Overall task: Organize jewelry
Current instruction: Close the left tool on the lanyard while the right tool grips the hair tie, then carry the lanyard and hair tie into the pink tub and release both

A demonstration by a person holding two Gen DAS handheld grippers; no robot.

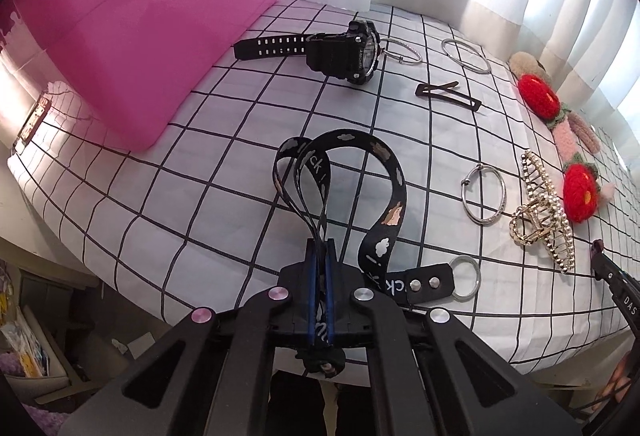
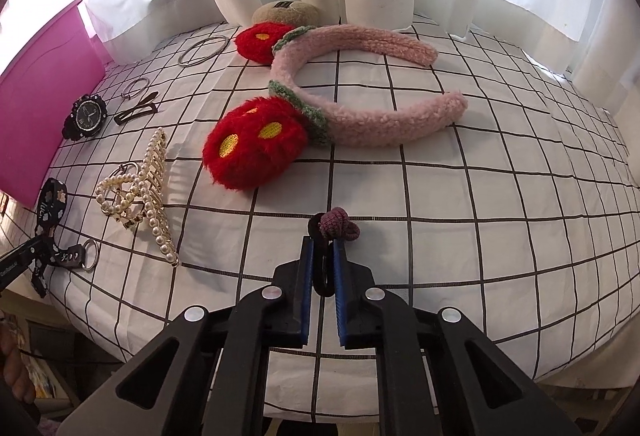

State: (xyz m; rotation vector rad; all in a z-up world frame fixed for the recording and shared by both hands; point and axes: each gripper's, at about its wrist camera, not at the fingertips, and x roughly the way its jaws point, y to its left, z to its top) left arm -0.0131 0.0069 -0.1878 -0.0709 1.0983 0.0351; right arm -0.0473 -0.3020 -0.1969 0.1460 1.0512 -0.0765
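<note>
My left gripper (image 1: 322, 248) is shut on a black printed lanyard (image 1: 384, 172), its folded strap pinched between the blue pads. The loop stands up ahead of the fingertips, and the tail with a metal ring (image 1: 464, 278) lies on the checked cloth (image 1: 224, 164). My right gripper (image 2: 324, 240) is shut on a hair tie (image 2: 338, 224), a black band with a maroon knitted knot, right at the cloth. In the right wrist view the lanyard (image 2: 50, 212) and the left gripper show at the far left.
A pink box (image 1: 132, 28) stands at the back left. On the cloth lie a black watch (image 1: 344, 50), silver bangles (image 1: 466, 56), a brown hair clip (image 1: 448, 96), a pearl claw clip (image 2: 140, 188) and a pink headband with red flowers (image 2: 360, 116). White curtains hang behind.
</note>
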